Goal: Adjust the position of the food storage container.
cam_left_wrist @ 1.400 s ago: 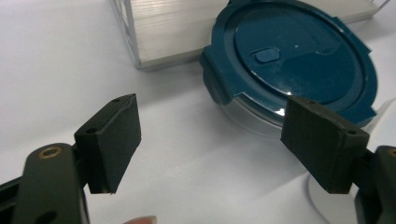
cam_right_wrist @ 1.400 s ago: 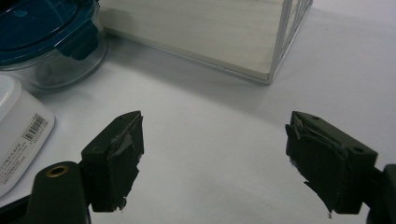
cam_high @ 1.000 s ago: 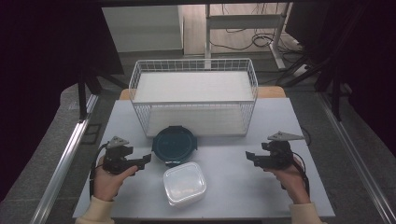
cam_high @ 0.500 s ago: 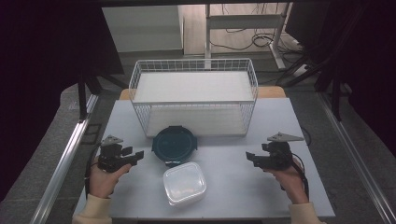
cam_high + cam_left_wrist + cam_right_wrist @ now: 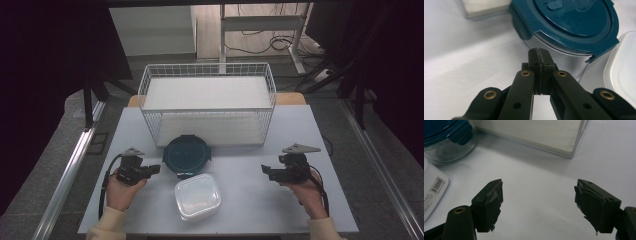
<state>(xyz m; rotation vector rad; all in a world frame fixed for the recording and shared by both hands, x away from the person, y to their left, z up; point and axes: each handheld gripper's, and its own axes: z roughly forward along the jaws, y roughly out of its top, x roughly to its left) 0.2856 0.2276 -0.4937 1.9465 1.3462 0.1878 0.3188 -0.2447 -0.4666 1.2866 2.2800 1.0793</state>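
Observation:
A round clear container with a dark teal lid (image 5: 186,155) stands mid-table in front of the wire basket (image 5: 207,102). A white square lidded box (image 5: 198,196) lies just in front of it. My left gripper (image 5: 152,169) is at the left of the teal lid, pointing toward it. Its jaws have just been closing and now meet, shut on nothing (image 5: 539,53), a short way from the teal lid (image 5: 574,22). My right gripper (image 5: 265,170) is at the right of the table, pointing left. It is open (image 5: 539,195) over bare table.
The white box's edge (image 5: 624,67) lies right of the left jaws. A barcode label shows on the white box (image 5: 431,192). The basket's white liner (image 5: 536,132) lies ahead of the right jaws. Dark floor and metal rails border the table (image 5: 300,215).
The left gripper's jaws went from wide open to closed together, and that hand sank slightly. The right gripper and both containers stayed put.

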